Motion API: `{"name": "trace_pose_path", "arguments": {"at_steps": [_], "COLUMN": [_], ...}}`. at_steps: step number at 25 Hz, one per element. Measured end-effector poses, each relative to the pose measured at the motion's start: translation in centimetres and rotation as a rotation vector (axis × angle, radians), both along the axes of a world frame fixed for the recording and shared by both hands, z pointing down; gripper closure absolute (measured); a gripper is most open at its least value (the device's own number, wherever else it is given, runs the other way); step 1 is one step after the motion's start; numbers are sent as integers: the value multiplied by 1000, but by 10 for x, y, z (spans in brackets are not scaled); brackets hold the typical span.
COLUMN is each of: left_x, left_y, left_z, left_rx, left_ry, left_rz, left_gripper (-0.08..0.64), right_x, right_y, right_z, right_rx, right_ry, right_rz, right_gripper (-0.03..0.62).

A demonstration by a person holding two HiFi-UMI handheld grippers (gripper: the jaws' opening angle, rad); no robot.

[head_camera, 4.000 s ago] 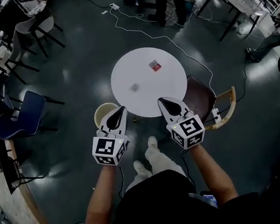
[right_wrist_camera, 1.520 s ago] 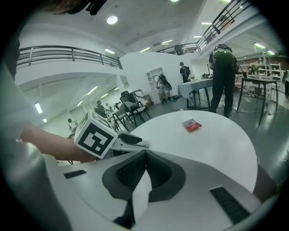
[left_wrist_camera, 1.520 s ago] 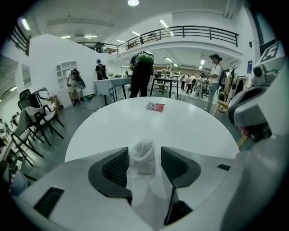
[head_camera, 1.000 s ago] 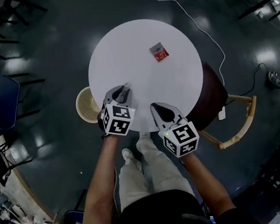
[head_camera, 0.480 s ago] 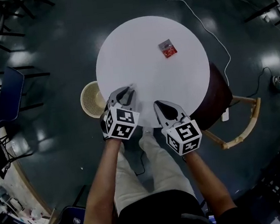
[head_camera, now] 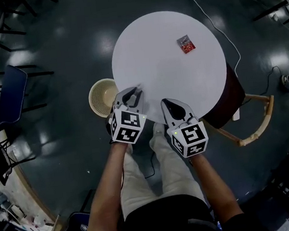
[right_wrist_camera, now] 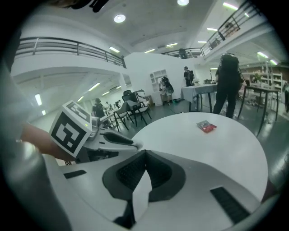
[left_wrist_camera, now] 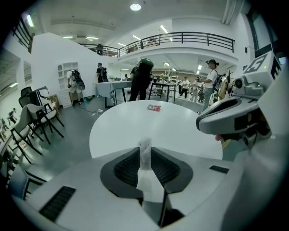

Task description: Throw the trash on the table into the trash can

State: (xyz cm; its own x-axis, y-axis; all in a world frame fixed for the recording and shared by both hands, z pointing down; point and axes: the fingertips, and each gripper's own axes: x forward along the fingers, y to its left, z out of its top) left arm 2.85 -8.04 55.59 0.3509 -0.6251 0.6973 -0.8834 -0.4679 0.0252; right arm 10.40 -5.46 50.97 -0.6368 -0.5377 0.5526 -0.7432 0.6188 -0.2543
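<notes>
Scrap sits pinched in left gripper, right gripper closed empty.

Head view is dim; ceiling lamps throw glare patches on the dark floor (the white table looks nearly overexposed). Both gripper views bulge fisheye-style, with dark corners and perhaps slightly soft edges.

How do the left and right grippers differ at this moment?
The left gripper pinches a pale crumpled scrap, its jaws having just been closing; the right gripper is shut, empty. The left gripper sits beside the trash can; the right gripper nearer the chair. Both point at the white table.
</notes>
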Motion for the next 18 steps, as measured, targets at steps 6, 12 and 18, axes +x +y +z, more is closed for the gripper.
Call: {"name": "trace_pose_path", "arguments": {"at_steps": [6, 12, 18], "left_x": [-57, -117, -192], "left_y": [16, 29, 48], "left_z": [-5, 2, 33], "left_rx": [13, 12, -21], "left_ry": [50, 51, 63], "left_rz": [-57, -99, -174], "left_gripper": [472, 472, 472], "right_x": [-63, -125, -200], "right_y": [20, 37, 49], "right_z": [-5, 3, 23], "right_rx": [37, 16, 18], "right_ry": [16, 3, 16], "right_rz": [-60, -116, -185], "right_gripper": [575, 575, 575]}}
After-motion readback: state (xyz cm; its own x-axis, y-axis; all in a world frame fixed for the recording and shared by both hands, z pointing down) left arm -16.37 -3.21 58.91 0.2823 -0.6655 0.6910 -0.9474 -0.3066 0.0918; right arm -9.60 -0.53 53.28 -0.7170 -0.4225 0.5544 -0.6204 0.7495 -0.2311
